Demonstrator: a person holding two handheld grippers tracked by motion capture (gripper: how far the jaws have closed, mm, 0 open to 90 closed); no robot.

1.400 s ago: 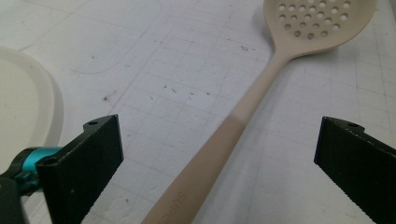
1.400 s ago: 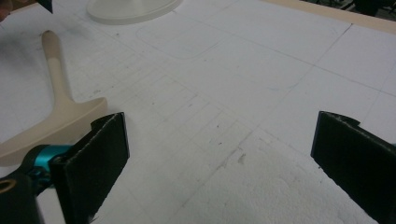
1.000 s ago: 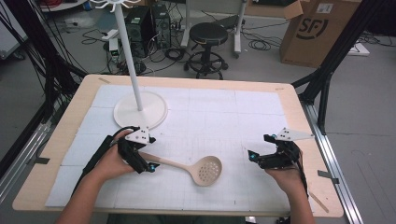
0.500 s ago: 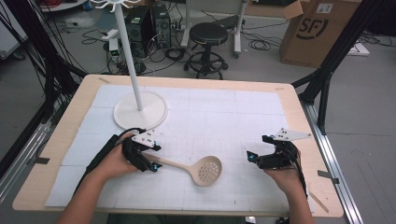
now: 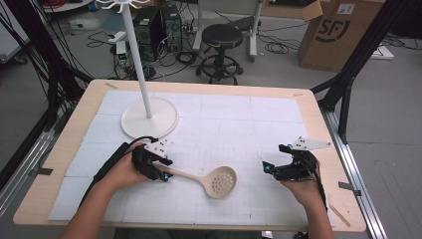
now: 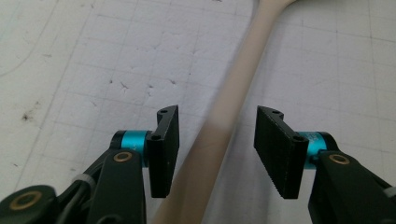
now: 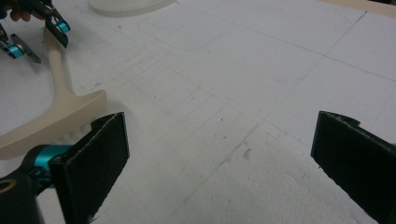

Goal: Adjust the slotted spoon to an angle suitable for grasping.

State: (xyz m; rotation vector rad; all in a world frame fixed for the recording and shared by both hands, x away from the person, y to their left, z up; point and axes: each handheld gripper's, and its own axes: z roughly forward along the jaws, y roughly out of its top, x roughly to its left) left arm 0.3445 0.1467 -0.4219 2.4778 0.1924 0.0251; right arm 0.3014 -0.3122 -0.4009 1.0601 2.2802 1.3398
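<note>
A beige slotted spoon [image 5: 220, 181] lies on the white mat, bowl to the right, handle running left. My left gripper [image 5: 164, 172] straddles the end of that handle. In the left gripper view the handle [image 6: 238, 88] passes between the jaws of the left gripper [image 6: 217, 116], with a gap on each side. The jaws have just been closing and the pads are not on the handle. My right gripper [image 5: 266, 168] rests low at the right of the mat. In its own view the right gripper [image 7: 224, 123] stands wide open with nothing between its fingers. That view also shows the spoon [image 7: 60, 112] and the left gripper [image 7: 39, 32] farther off.
A white stand with a round base [image 5: 149, 119] and a tall pole rises at the back left of the mat. The wooden table edge [image 5: 328, 149] frames the mat. Beyond the table are a black stool [image 5: 221, 37] and a cardboard box [image 5: 338, 35].
The left gripper's jaws have drawn closer together around the spoon handle. The spoon and the right gripper have not moved.
</note>
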